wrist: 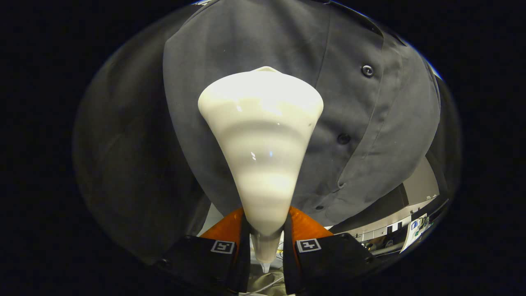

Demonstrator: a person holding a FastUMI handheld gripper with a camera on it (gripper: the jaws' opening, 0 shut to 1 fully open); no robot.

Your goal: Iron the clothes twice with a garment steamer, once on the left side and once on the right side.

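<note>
Fingers (265, 240) clamp glossy cream, cone-shaped steamer (261, 139) against grey buttoned shirt (361, 123).

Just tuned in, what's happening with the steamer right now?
The gripper is shut on the white garment steamer, its jaws clamping the narrow neck. The wide steamer head sits up against a hanging grey button-up shirt, just beside the button placket. How much of the shirt has been steamed can't be told.

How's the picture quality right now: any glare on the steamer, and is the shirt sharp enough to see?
Gripper view: strong glare whitens the top of the steamer head, with small highlights lower down; the grey shirt is sharp enough to show its buttons, though fisheye distortion bows it and its far side falls into shadow; the hand-held gripper clamps the steamer's narrow end, its fingers in focus.
</note>
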